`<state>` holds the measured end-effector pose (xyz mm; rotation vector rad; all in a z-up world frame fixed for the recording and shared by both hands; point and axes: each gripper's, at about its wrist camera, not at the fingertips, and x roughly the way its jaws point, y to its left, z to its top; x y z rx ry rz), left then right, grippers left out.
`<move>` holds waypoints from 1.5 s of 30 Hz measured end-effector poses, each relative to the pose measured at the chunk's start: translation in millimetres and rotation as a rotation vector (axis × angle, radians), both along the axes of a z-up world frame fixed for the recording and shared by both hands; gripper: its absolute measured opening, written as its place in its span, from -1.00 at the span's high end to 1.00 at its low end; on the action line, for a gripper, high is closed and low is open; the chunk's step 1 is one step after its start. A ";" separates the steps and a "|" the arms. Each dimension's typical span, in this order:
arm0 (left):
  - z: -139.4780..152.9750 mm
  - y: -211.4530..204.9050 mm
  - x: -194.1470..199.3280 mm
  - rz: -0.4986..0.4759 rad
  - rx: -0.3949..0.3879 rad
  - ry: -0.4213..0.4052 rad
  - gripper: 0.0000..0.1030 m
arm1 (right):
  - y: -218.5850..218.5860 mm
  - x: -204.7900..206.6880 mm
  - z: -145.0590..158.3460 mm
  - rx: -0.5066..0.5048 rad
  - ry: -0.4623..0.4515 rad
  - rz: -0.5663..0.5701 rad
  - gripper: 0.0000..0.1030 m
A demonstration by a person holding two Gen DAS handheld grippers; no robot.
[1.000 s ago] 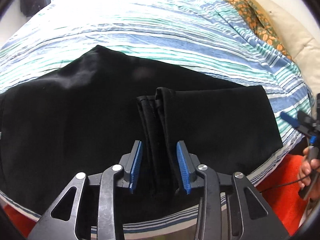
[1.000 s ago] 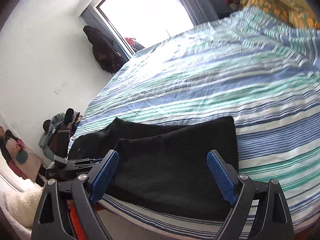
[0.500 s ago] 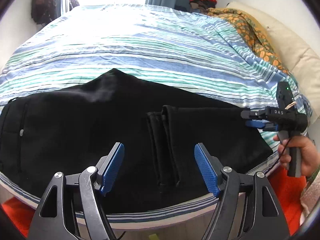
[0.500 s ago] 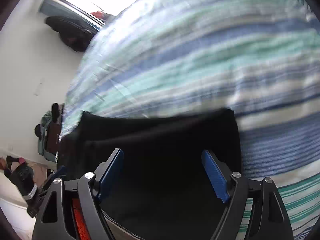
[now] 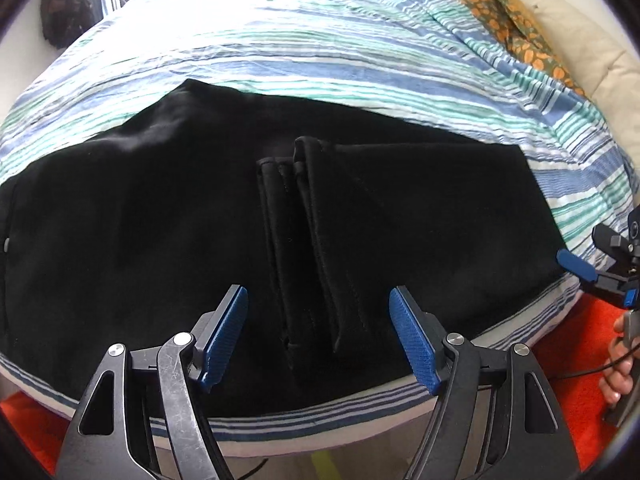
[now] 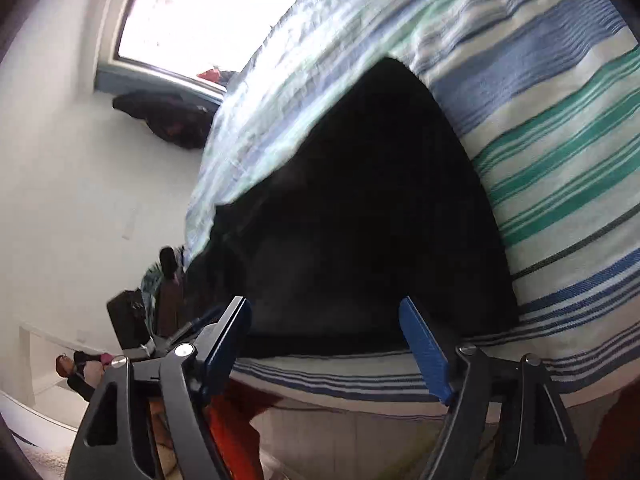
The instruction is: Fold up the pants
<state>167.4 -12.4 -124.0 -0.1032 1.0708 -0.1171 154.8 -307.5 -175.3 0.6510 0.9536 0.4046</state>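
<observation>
Black pants [image 5: 160, 216] lie flat across the near edge of a striped bed [image 5: 320, 60], with the leg ends folded back over the middle; their hems [image 5: 304, 240] lie in a ridge. My left gripper [image 5: 318, 332] is open and empty, just above the near end of the hems. My right gripper [image 6: 326, 344] is open and empty at the bed's near edge, facing the folded end of the pants [image 6: 360, 220]. It also shows in the left wrist view [image 5: 592, 272] at the far right, beside the fold.
An orange patterned blanket [image 5: 500, 12] and a cream headboard [image 5: 580, 32] are at the back right. An orange-red rug [image 5: 560, 344] covers the floor below the bed edge. Dark clothing [image 6: 168, 120] hangs under the window on the left wall.
My left gripper opened off the leg hems, left them on the pants, then came back in low. My right gripper swung down and rolled close to the folded end at the bed edge.
</observation>
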 end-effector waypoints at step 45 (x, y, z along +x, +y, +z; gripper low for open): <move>17.3 57.8 -40.8 0.151 0.027 -0.097 -0.57 | 92.4 -24.8 18.1 -1.107 -0.420 0.077 -0.91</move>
